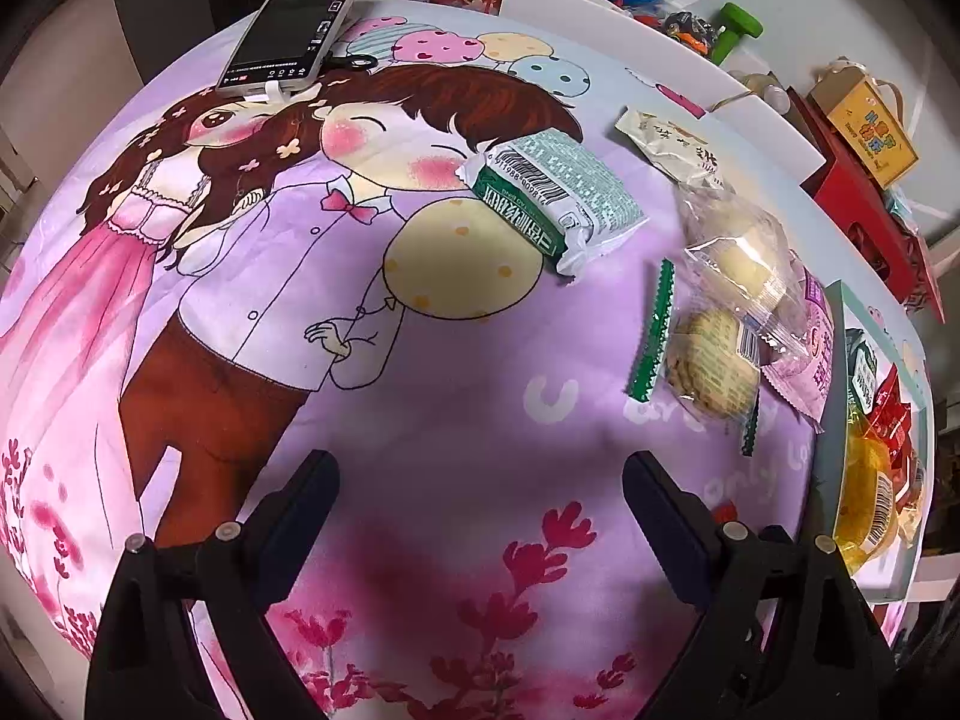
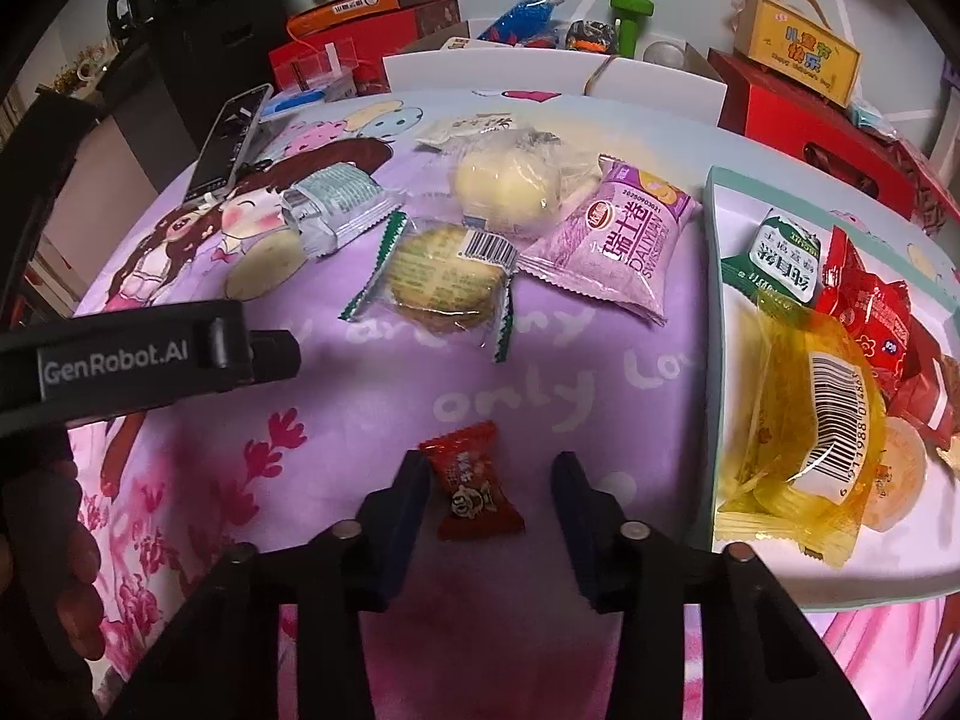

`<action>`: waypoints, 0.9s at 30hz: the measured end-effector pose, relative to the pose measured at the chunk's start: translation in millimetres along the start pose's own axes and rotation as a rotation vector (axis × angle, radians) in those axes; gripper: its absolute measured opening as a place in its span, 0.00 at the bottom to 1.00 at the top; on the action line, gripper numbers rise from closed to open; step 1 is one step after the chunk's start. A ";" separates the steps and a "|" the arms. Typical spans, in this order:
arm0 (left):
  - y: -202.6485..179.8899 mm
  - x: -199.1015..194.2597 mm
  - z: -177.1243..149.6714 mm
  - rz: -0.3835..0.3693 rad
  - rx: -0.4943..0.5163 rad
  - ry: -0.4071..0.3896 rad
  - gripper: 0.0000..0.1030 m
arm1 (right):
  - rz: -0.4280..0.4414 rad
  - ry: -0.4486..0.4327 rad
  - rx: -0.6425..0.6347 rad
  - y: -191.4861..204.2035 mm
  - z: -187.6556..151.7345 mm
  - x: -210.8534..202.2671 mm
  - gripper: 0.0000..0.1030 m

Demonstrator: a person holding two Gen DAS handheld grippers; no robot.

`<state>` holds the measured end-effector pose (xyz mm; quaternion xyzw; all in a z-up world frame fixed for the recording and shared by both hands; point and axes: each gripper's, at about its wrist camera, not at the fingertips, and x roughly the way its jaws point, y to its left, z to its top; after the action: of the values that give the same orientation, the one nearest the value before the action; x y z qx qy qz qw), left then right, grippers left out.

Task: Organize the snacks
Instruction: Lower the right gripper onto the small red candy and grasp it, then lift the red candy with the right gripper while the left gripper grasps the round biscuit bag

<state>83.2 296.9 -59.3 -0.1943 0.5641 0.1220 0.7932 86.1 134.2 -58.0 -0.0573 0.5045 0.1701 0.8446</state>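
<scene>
A small red wrapped candy (image 2: 472,483) lies on the purple cartoon cloth between the spread fingers of my right gripper (image 2: 491,471), which is open and not touching it. Further back lie a round cookie in clear wrap (image 2: 444,277), a pale bun (image 2: 507,186), a purple Swiss roll pack (image 2: 618,240) and a green-and-white pack (image 2: 333,204). A pale green tray (image 2: 714,300) at the right holds a yellow pack (image 2: 804,420) and red packets (image 2: 870,306). My left gripper (image 1: 480,480) hovers open over bare cloth; its body (image 2: 150,360) shows at the left in the right wrist view.
A phone (image 1: 294,24) leans at the table's far left. Red boxes (image 2: 810,114), a yellow carton (image 2: 801,51), a green dumbbell (image 2: 630,18) and toys crowd the back edge. A hand (image 2: 48,540) holds the left gripper at the lower left. White boards (image 2: 480,75) stand behind the cloth.
</scene>
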 end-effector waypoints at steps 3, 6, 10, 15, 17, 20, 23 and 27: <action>-2.2 1.0 0.0 0.000 0.004 -0.006 0.93 | 0.006 0.005 0.002 -1.2 0.1 -0.2 0.36; -5.1 1.9 0.8 -0.001 0.013 -0.002 0.93 | 0.010 0.008 0.005 -1.6 0.0 0.1 0.29; -6.6 2.4 1.4 0.003 0.013 -0.001 0.93 | 0.019 0.008 0.014 -3.0 -0.4 -0.7 0.24; -7.5 1.8 2.8 -0.001 0.014 -0.004 0.93 | 0.026 0.005 0.026 -5.4 0.3 -0.7 0.20; -8.3 2.6 2.9 -0.001 0.014 -0.004 0.93 | 0.031 0.003 0.032 -6.9 1.0 -0.5 0.20; -8.2 1.4 3.6 -0.006 0.011 -0.007 0.93 | 0.039 -0.002 0.039 -8.4 1.9 -0.9 0.19; -8.1 0.0 5.1 -0.011 0.007 -0.013 0.93 | 0.049 -0.019 0.048 -11.1 3.0 -5.2 0.19; -7.9 -3.3 9.4 -0.018 0.000 -0.024 0.93 | 0.048 -0.042 0.068 -16.1 6.9 -9.5 0.19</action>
<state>93.3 294.1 -52.2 -0.1982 0.5529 0.1171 0.8008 93.3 118.8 -47.6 -0.0130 0.4935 0.1743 0.8520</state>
